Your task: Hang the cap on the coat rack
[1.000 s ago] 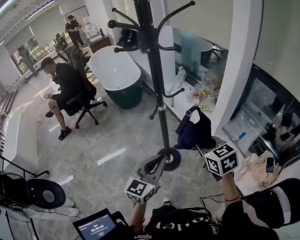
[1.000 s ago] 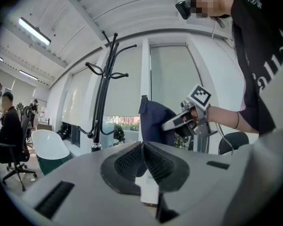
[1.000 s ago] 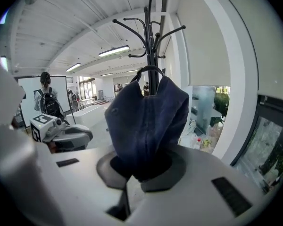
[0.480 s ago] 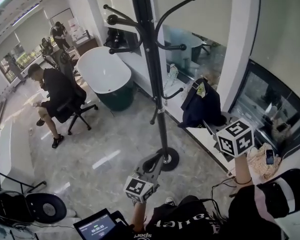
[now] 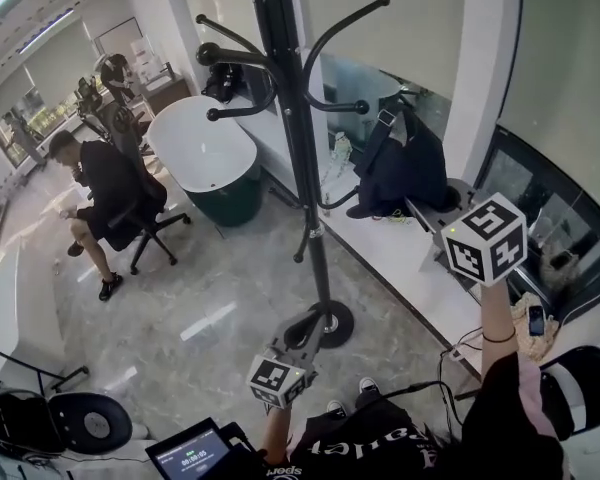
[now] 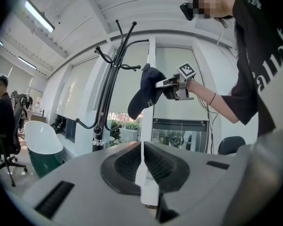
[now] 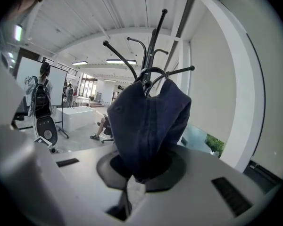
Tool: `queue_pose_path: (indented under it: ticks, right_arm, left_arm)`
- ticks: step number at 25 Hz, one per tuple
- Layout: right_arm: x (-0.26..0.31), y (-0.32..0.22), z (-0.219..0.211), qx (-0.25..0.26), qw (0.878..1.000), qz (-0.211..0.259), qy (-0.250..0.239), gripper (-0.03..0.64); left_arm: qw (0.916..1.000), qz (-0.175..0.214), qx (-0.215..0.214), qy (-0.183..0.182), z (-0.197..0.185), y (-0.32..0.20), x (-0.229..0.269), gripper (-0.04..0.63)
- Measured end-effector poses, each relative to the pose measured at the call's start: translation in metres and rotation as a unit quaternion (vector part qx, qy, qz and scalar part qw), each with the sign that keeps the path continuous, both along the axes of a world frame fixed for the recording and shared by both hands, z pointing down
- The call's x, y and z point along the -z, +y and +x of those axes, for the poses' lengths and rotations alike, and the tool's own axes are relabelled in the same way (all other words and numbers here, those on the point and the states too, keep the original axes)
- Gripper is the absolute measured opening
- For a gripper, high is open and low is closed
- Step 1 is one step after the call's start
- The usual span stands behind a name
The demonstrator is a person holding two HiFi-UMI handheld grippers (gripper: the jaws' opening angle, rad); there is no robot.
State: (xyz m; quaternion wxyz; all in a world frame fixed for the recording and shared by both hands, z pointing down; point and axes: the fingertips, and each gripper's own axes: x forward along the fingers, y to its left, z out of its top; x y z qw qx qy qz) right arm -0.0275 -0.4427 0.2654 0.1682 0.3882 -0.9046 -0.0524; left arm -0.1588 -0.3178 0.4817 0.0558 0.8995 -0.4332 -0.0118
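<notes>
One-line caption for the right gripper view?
Right gripper shut on a navy cap, held up before the black coat rack's hooks.

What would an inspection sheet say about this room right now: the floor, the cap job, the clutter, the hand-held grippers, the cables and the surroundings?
Surface: grey marbled floor; white window ledge.
Job's things: dark blue cap held up close to the hooks of the black coat rack; not yet hung.
Clutter: tablet near the person's body; black stool.
Grippers: right hand-held gripper shut on the cap; left hand-held gripper shut, empty, held low.
Cables: thin dark cable by the person's right side.
Surroundings: white-and-green bathtub; seated person on an office chair.
</notes>
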Motion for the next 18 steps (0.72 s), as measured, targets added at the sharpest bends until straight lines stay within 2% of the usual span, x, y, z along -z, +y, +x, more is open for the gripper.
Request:
queue_pose_path:
  ticks: [6,18]
  right_arm:
    - [0.011,-0.018,-0.024,0.045,0.999,-0.006,0.007,0.031]
    - [-0.02,-0.055,-0.084,0.102,0.993,-0.038,0.05,0.031]
  left_arm:
    - [0.9993,0.005,0.035,0.01,-0.012,-0.02,0.009,0.006]
    - [0.9948,-0.01,0.099,0.018,-0.039,-0.028,0.002,0.006]
